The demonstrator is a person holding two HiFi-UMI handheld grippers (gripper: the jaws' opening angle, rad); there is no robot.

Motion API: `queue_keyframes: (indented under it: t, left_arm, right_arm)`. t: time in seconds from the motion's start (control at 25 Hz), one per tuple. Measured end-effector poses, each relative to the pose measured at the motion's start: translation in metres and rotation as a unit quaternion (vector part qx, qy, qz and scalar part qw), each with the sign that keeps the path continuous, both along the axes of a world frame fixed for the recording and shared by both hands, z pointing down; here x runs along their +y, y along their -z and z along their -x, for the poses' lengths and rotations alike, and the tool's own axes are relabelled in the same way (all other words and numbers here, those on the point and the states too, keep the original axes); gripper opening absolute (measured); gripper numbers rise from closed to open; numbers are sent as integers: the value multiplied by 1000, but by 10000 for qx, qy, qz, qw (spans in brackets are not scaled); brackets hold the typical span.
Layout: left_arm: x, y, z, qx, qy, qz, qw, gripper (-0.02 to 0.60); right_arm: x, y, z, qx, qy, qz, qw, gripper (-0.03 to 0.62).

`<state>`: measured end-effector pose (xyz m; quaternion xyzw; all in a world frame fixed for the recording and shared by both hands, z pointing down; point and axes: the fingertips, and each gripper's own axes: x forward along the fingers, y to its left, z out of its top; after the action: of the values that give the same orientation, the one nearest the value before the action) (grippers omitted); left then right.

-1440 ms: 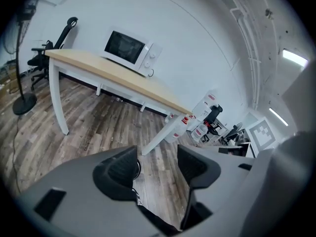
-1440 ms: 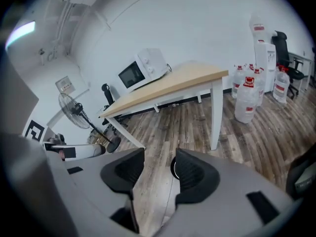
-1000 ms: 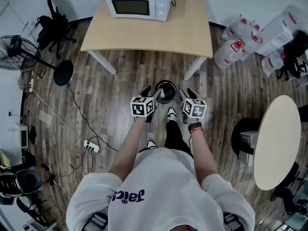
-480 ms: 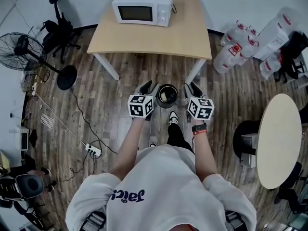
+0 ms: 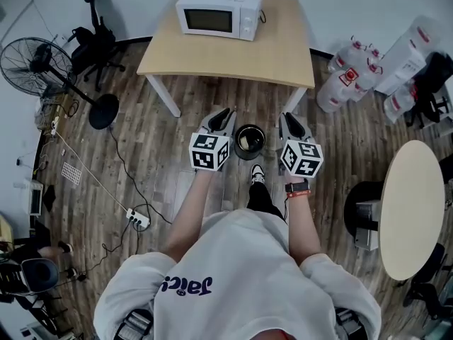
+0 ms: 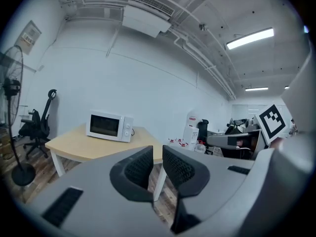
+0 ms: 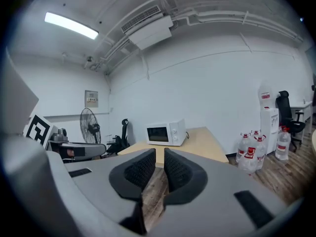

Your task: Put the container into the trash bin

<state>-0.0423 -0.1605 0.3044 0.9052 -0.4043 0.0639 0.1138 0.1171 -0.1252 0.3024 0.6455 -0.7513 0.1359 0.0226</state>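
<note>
On the wooden floor (image 5: 156,147), at 12 o'clock from the person's shoe (image 5: 254,173), stands the round dark trash bin (image 5: 236,137); a pale thing lies inside it, too small to tell whether it is the container. At its 9 o'clock hangs the left hand-held gripper (image 5: 225,113) and at its 3 o'clock the right hand-held gripper (image 5: 287,119), each with jaws closing, a narrow gap apart, nothing between them. Farther toward 12 o'clock the worktop (image 5: 233,55) carries a white microwave (image 5: 219,13).
</note>
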Motion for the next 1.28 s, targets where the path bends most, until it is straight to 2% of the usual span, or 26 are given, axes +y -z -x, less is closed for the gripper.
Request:
queue_keyframes:
  t: [0.32, 0.52, 0.8, 1.04, 1.28]
  left_arm:
    - [17, 20, 8, -6, 80, -327, 9994, 21]
    - [22, 21, 11, -26, 97, -363, 9993, 20]
    - [12, 21, 15, 170, 167, -335, 9992, 18]
    - [-9, -8, 19, 383, 214, 17, 9990, 18]
    - [-66, -91, 34, 390, 488, 696, 9956, 18]
  right_arm:
    - [20, 8, 11, -31, -13, -173, 9998, 17]
    - [23, 10, 20, 37, 88, -244, 9997, 15]
    - [13, 8, 24, -6, 142, -244, 9996, 15]
    - [-9, -13, 26, 66, 240, 9, 9997, 15]
    - [-79, -72, 18, -2, 378, 342, 9987, 14]
